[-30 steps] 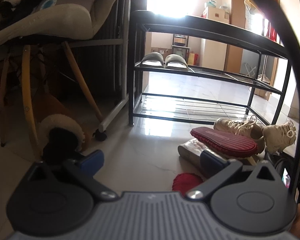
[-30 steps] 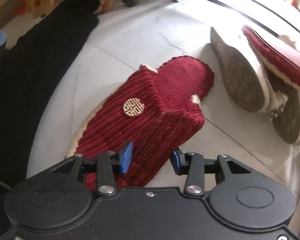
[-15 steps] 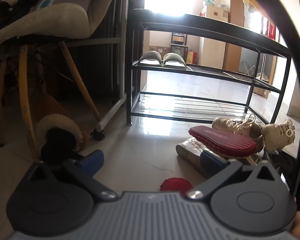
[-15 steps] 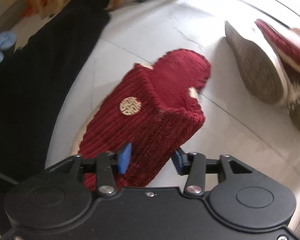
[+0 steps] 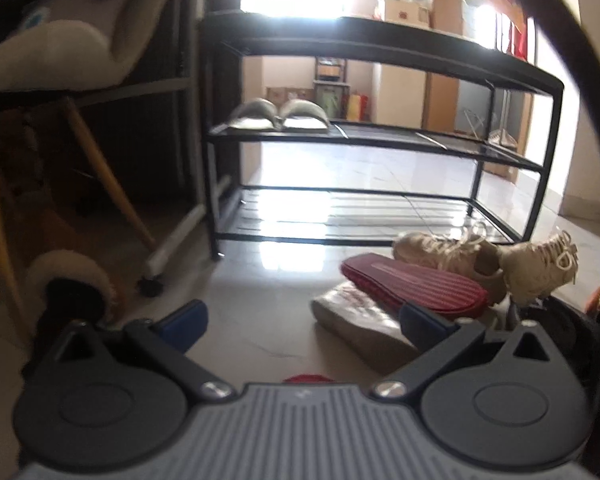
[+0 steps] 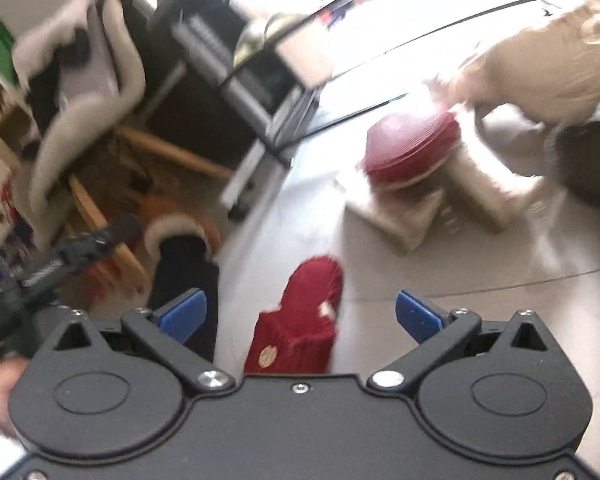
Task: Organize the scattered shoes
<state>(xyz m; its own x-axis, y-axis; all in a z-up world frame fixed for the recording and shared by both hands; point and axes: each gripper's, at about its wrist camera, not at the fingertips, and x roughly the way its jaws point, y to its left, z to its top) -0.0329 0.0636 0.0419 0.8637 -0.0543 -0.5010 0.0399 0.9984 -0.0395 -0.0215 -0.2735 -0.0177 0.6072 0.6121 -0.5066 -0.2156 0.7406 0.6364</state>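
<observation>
A red corduroy slipper (image 6: 304, 320) with a gold emblem lies on the pale floor. My right gripper (image 6: 300, 313) hovers over it, open wide, its pads clear of the fabric. The other red slipper (image 5: 412, 286) rests sole up on a white shoe (image 5: 360, 320) lying on its side, beside two beige lace-up sneakers (image 5: 452, 254). My left gripper (image 5: 300, 320) is open with nothing between its fingers and faces the black shoe rack (image 5: 380, 40). A pair of grey slippers (image 5: 280, 114) sits on the rack's middle shelf. The right wrist view is blurred.
A chair with wooden legs (image 5: 100, 160) and a cushion stands left of the rack, next to a white rolling frame (image 5: 180, 232). A person's dark trouser leg in a fur-cuffed boot (image 6: 180, 240) is at the left. Bare floor lies in front of the rack.
My right gripper has opened and let go of the red corduroy slipper, then pulled back, risen and rolled. The left wrist view has shifted slightly sideways towards the rack.
</observation>
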